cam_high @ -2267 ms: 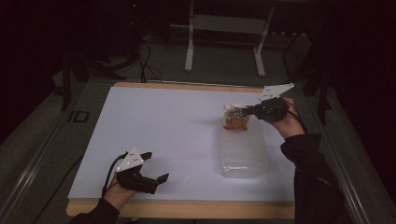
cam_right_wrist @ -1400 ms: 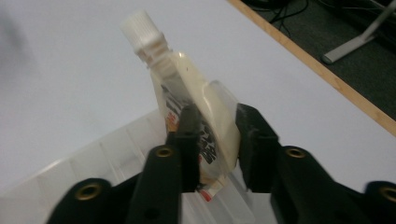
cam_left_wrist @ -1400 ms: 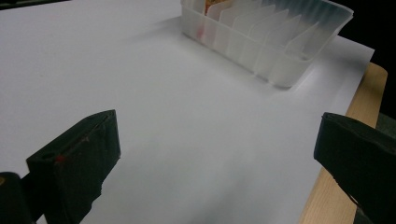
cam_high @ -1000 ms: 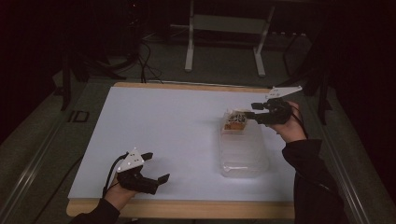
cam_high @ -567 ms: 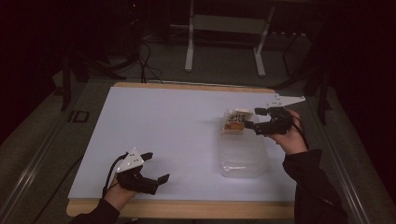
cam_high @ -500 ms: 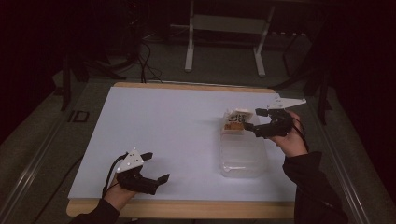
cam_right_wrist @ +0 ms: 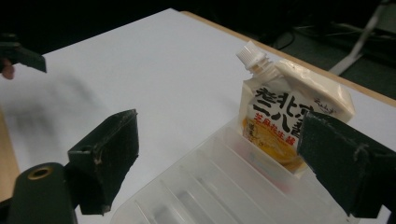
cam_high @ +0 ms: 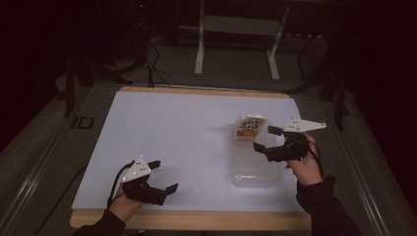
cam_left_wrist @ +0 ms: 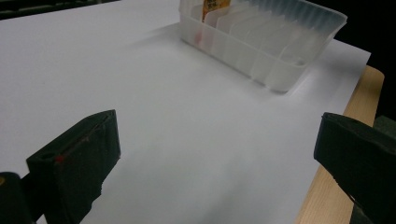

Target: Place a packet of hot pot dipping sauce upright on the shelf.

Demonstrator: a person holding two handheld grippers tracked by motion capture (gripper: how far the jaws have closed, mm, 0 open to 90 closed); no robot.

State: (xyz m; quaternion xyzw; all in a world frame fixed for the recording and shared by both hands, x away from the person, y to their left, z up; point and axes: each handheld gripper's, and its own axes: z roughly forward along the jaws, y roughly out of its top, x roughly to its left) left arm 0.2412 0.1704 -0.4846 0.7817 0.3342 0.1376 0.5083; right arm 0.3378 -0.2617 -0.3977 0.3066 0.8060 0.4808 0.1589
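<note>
A cream spouted pouch (cam_high: 248, 127) with orange and black print stands upright in the far end of a clear slotted plastic bin (cam_high: 257, 169). In the right gripper view the pouch (cam_right_wrist: 280, 116) rises just beyond the jaw tips, above the bin's dividers (cam_right_wrist: 210, 186). My right gripper (cam_high: 264, 138) hovers over the bin's right side, a little nearer than the pouch. Its jaws have just been opening and stand open (cam_right_wrist: 217, 135) with nothing gripped. My left gripper (cam_high: 164, 175) rests open near the table's front edge, apart from the bin (cam_left_wrist: 261, 46).
White paper (cam_high: 177, 132) covers the wooden table, whose front edge (cam_high: 196, 219) shows as a bare strip. The bin's other slots hold nothing. Beyond the table, metal stand legs (cam_high: 236, 44) and cables lie on a dark floor.
The right gripper has come away from the pouch and drawn back toward the person, its jaws wider apart. The pouch stays standing in the bin. The left gripper has kept still.
</note>
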